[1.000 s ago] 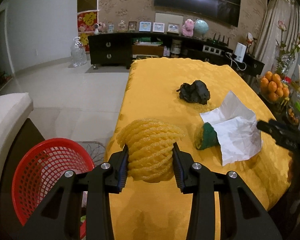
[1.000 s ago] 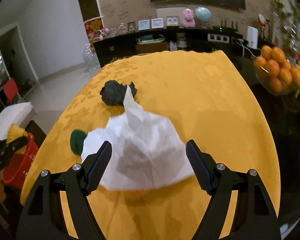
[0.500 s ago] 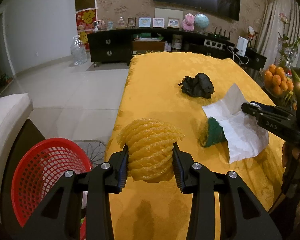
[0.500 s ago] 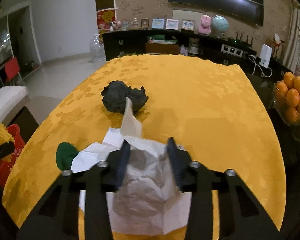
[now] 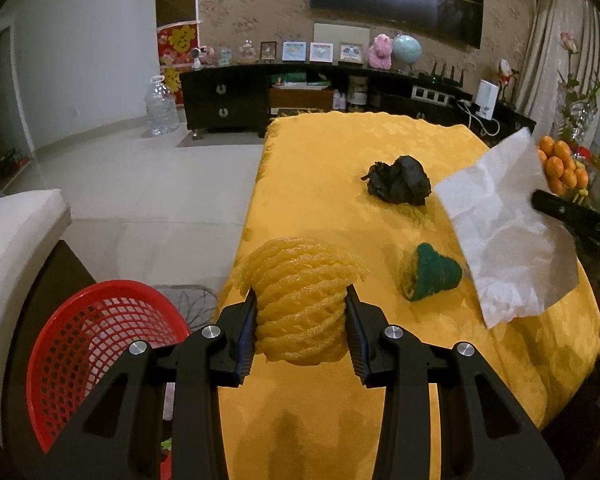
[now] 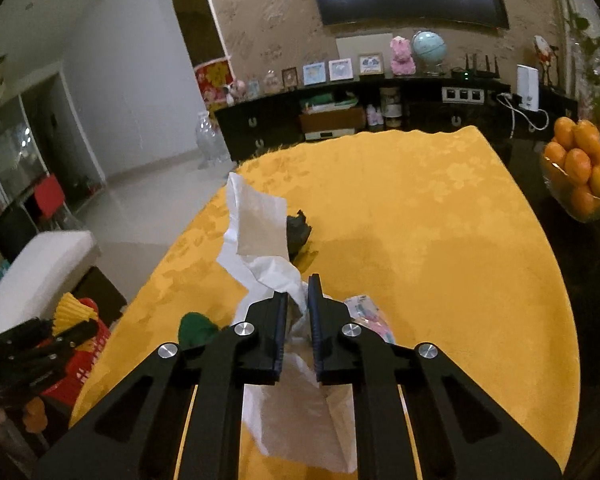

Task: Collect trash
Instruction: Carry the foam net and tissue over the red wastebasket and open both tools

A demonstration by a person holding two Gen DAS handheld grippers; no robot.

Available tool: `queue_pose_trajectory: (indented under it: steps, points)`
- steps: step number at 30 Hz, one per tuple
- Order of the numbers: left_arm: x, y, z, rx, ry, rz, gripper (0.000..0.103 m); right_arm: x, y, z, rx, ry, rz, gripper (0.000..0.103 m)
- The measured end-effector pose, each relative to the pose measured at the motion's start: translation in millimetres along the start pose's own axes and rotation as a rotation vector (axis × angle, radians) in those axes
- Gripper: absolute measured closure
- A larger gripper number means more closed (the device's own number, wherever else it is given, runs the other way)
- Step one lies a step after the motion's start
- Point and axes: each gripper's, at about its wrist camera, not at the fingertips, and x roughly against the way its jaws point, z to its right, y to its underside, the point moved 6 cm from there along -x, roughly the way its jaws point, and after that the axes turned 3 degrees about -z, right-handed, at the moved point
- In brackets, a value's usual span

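Both tongs were clenched: the left gripper (image 5: 301, 322) squeezed a yellow foam net (image 5: 300, 298) over the table's near left corner, above the red basket (image 5: 96, 360) on the floor, and the right gripper (image 6: 298, 312) pinched a crumpled white paper (image 6: 260, 236), lifted off the yellow tablecloth (image 6: 440, 240). The paper hid most of a black crumpled wad (image 6: 299, 229) behind it. A green wrapper (image 5: 430, 272) lay near the middle. A pale scrap (image 6: 366, 312) beside the right fingers was too blurred to read. Oranges (image 6: 584, 160) sat past the right edge.
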Motion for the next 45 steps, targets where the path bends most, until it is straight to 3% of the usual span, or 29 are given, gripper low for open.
queue_pose_trajectory:
  steps: [14,24,36,45]
  points:
    - [20.0,-3.1,-17.3,0.049,-0.016,0.044,0.067,56.8,5.9,16.5,-0.089,0.023,0.076,0.092]
    - [50.1,-3.9,-39.0,0.077,-0.061,0.093,0.067,87.8,4.6,1.8,-0.078,0.008,0.121,0.092]
    - [81.4,6.4,-87.5,0.135,-0.141,0.109,0.067,77.3,12.0,-36.4,-0.019,-0.033,0.083,0.092]
    - [90.1,8.2,-108.2,0.115,-0.219,0.121,0.067,67.8,10.0,-73.6,0.044,-0.063,0.063,0.092]
